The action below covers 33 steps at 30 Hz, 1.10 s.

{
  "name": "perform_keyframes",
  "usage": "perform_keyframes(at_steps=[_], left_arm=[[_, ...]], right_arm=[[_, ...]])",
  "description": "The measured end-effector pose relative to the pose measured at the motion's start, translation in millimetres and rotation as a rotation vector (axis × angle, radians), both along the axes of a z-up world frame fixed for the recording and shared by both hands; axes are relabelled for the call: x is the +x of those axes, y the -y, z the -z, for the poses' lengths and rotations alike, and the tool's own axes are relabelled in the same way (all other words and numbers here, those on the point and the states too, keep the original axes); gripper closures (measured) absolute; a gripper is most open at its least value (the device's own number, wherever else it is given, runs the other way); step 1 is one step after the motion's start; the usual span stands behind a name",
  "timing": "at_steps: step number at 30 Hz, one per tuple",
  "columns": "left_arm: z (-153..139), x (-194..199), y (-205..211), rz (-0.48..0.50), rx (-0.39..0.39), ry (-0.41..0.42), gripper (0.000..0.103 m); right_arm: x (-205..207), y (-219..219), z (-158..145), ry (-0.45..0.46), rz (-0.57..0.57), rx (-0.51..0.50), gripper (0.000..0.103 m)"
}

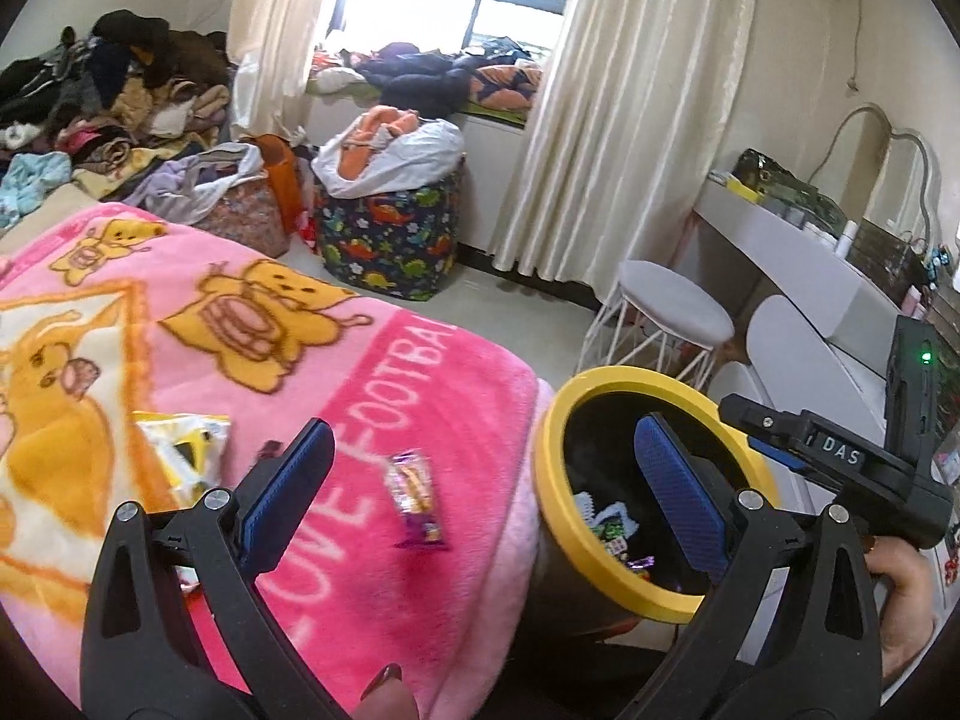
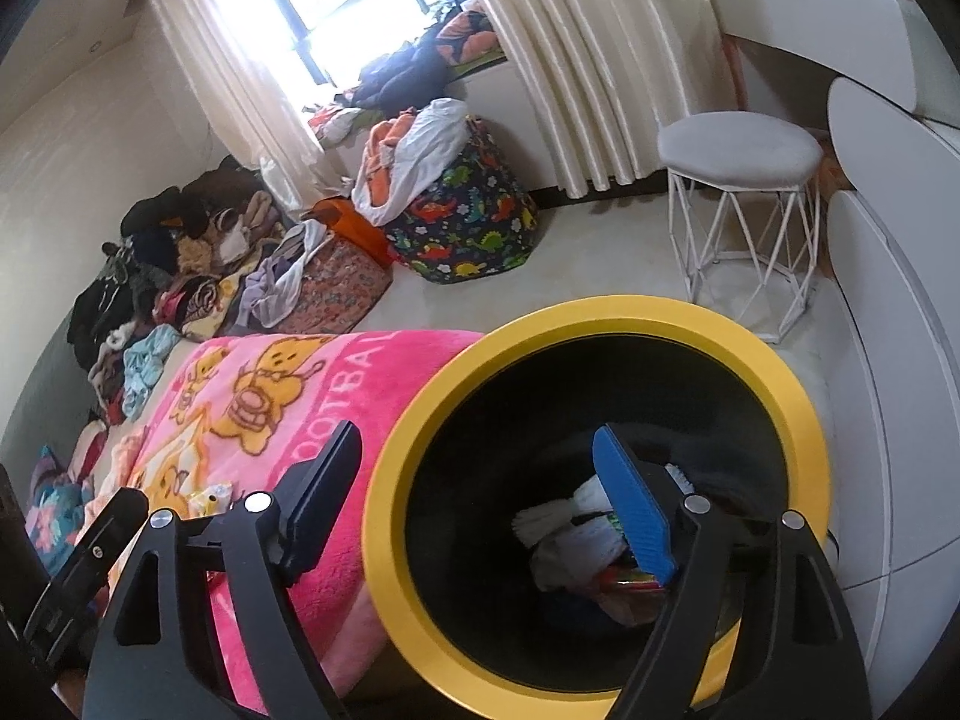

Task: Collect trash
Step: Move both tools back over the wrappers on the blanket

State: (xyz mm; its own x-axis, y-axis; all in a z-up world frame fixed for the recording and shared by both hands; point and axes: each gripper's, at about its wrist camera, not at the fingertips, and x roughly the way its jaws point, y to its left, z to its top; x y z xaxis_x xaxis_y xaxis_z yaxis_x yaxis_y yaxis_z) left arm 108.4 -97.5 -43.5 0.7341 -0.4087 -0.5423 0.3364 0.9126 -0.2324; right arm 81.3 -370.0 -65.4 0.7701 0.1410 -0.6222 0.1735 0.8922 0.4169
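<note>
Left wrist view shows the left gripper (image 1: 480, 498) released, its jaws wide apart and holding nothing. Between its fingers, on the pink blanket (image 1: 384, 360) of the bed, lies a purple and orange snack wrapper (image 1: 415, 503). It is near the right edge of the bed, just beside the bin with the yellow rim (image 1: 543, 474). A second piece of trash, a yellow and white wrapper (image 1: 183, 450), lies farther left on the same blanket, partly hidden by the left finger.

In the right wrist view the right gripper (image 2: 480, 510) is also released and empty. Its right finger hangs over the mouth of the bin (image 2: 396, 540), and its left finger is over the blanket. Several wrappers (image 2: 576, 534) already lie at the bottom of the bin, so I judge the task is partly done.

The step in hand seems to be to pick the purple wrapper with the left gripper. To do it well, lower the gripper until both fingertips press a little into the soft blanket on the two long sides of the wrapper, then close slowly. The blanket is fluffy, so its pile may be pinched together with the thin foil. Lift straight up, carry it right over the yellow rim, and release only when it is well inside.
</note>
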Motion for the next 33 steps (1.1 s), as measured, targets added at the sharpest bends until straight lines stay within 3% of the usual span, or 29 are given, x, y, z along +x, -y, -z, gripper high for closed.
perform_keyframes(at_steps=[33], left_arm=[[21.5,-1.4,-131.3,-0.25,-0.044,-0.053,0.011]], right_arm=[[20.0,-133.8,-5.7,0.016,-0.311,-0.102,0.025]])
